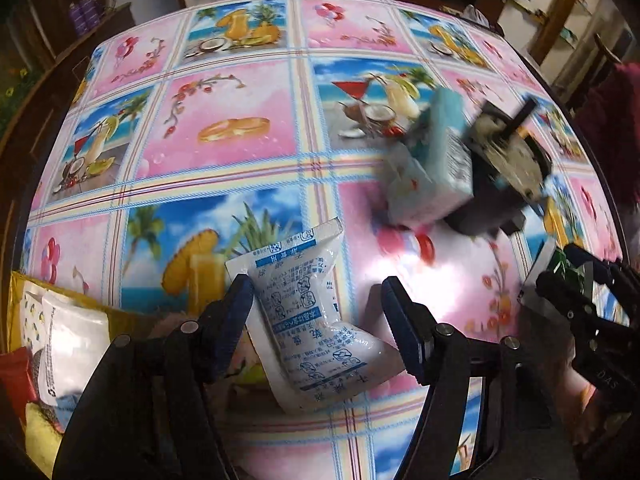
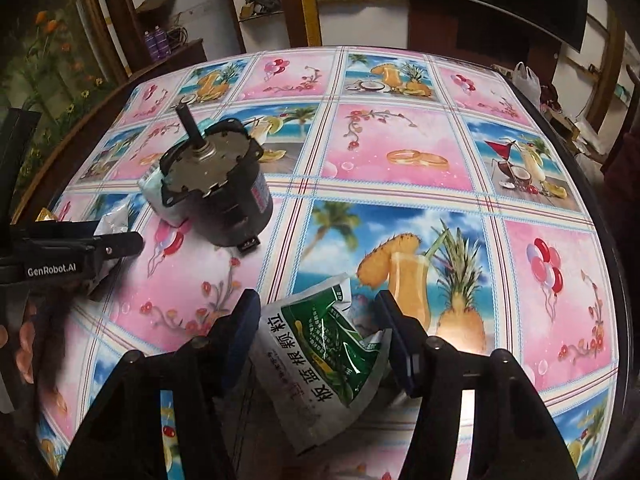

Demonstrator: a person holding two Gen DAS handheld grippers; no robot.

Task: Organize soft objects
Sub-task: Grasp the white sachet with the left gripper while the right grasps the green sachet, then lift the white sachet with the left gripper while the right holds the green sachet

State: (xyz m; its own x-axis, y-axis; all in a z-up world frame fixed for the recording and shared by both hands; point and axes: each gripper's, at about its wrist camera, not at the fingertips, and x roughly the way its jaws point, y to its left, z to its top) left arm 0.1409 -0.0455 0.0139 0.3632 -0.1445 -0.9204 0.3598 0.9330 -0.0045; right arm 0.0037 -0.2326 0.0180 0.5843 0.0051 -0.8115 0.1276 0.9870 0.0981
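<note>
In the left wrist view, my left gripper (image 1: 318,308) is open with a white pouch with blue print (image 1: 308,320) lying on the table between its fingers. The left finger touches the pouch's edge. In the right wrist view, my right gripper (image 2: 318,320) is open around a green and silver sachet (image 2: 324,356) on the table. The right gripper also shows in the left wrist view (image 1: 580,292) at the right. A light blue tissue pack (image 1: 432,160) lies beside a dark motor (image 1: 508,160).
The motor with a shaft (image 2: 216,184) stands on the table in the right wrist view, tissue pack behind it. A yellow bin (image 1: 44,340) at the lower left holds several soft packets. The patterned tablecloth (image 2: 400,152) covers a round table. Shelves stand behind.
</note>
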